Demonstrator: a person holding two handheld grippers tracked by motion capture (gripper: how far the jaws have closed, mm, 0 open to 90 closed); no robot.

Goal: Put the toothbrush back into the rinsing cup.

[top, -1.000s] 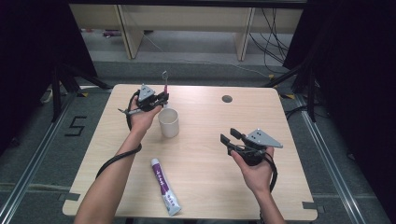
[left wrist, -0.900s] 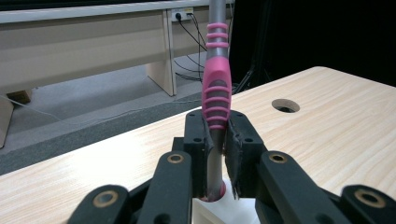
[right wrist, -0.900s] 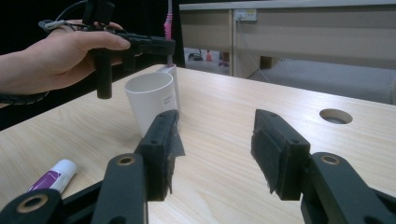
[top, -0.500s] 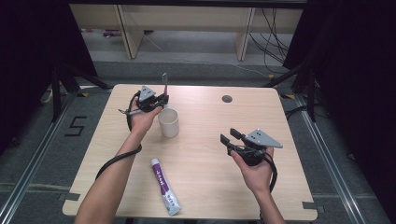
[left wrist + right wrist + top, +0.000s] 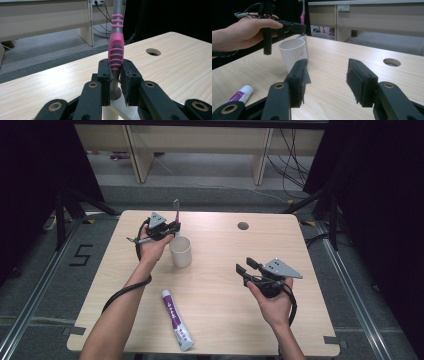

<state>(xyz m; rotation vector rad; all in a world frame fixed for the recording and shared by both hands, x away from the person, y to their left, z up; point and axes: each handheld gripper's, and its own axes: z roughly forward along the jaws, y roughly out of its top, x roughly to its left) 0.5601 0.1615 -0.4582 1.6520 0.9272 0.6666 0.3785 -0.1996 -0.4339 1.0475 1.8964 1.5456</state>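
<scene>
Near the left part of the table's [image 5: 120, 320] far edge, the left gripper [image 5: 172, 227] is closed on a toothbrush [image 5: 176, 209]. Its pads [image 5: 107, 75] squeeze the pink and grey handle low down. The toothbrush stands upright, its long axis almost vertical, and its upper end points up; I cannot tell which end carries the bristles. Its lower end is at the rim of the white cup [image 5: 180, 251], just beside the gripper. I judge that the toothbrush is either about to go into the cup or just lifted out; letting go is still left. A toothpaste tube [image 5: 177, 319] lies near the front edge, untouched. Toward the right edge, the right gripper [image 5: 246, 266] hangs open, holding nothing.
</scene>
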